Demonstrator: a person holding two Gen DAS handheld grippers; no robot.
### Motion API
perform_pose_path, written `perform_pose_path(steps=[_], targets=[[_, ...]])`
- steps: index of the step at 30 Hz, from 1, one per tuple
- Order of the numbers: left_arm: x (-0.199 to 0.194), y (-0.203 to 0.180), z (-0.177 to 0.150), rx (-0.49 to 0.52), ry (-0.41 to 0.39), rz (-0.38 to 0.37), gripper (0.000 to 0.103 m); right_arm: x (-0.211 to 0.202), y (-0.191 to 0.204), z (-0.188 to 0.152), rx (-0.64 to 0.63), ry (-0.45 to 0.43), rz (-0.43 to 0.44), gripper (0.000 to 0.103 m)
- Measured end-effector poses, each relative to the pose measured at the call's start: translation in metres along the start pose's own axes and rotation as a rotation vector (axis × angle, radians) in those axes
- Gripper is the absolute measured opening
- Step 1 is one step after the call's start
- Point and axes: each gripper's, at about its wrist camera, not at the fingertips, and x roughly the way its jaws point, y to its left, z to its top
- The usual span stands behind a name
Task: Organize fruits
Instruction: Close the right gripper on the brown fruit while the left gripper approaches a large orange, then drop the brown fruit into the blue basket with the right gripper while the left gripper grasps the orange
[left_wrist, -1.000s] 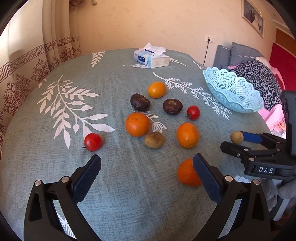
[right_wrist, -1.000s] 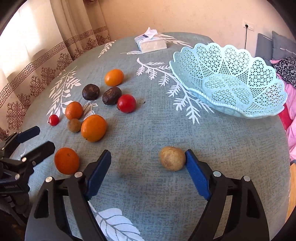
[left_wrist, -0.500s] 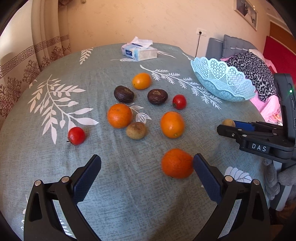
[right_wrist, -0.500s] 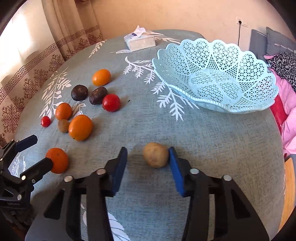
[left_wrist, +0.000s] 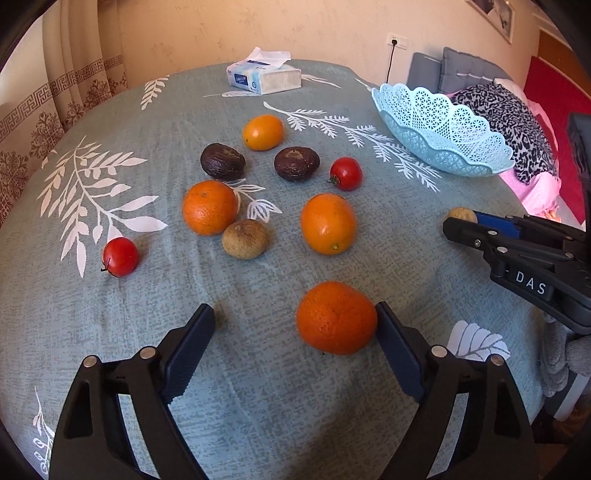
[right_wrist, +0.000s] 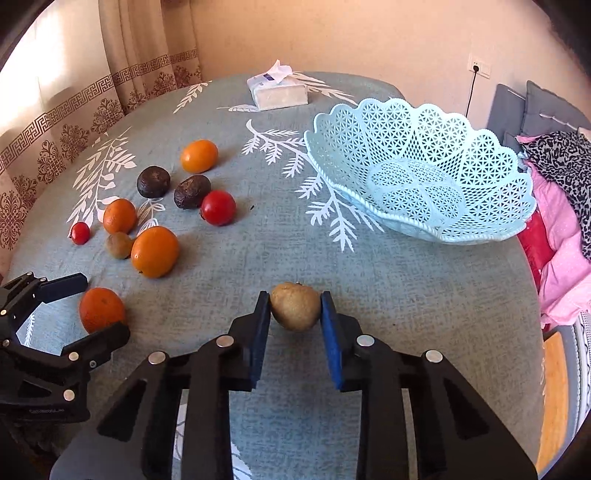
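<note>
My right gripper (right_wrist: 295, 308) is shut on a brown kiwi (right_wrist: 295, 306) at table level; it also shows in the left wrist view (left_wrist: 461, 221). My left gripper (left_wrist: 295, 321) is open around an orange (left_wrist: 336, 317), whose right side touches the right pad; the left pad stands apart. The same orange shows in the right wrist view (right_wrist: 101, 308). A light blue lattice basket (right_wrist: 417, 170) stands empty at the right of the table. Other oranges (left_wrist: 327, 223), tomatoes (left_wrist: 345, 173), dark avocados (left_wrist: 295, 163) and a second kiwi (left_wrist: 245, 238) lie mid-table.
A tissue box (left_wrist: 264, 75) sits at the far edge of the round table with its grey-green leaf-print cloth (left_wrist: 110, 184). Curtains hang on the left. A bed with pink and leopard-print fabric (right_wrist: 561, 206) lies beyond the table's right edge.
My right gripper has closed from wide open onto the brown kiwi. My left gripper has moved forward so the near orange now sits between its fingers.
</note>
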Motion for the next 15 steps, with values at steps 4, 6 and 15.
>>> perform_pose_path(steps=[4, 6, 15], targets=[[0.0, -0.005, 0.0, 0.018, 0.002, -0.001, 0.076, -0.001, 0.0, 0.0, -0.001, -0.004, 0.001, 0.028], [0.001, -0.007, 0.0, 0.028, 0.001, 0.0, 0.07, -0.002, 0.0, 0.001, -0.003, -0.006, 0.001, 0.028], [-0.003, -0.016, -0.001, 0.069, -0.014, -0.039, 0.039, -0.004, 0.001, 0.001, -0.001, -0.01, 0.007, 0.028]])
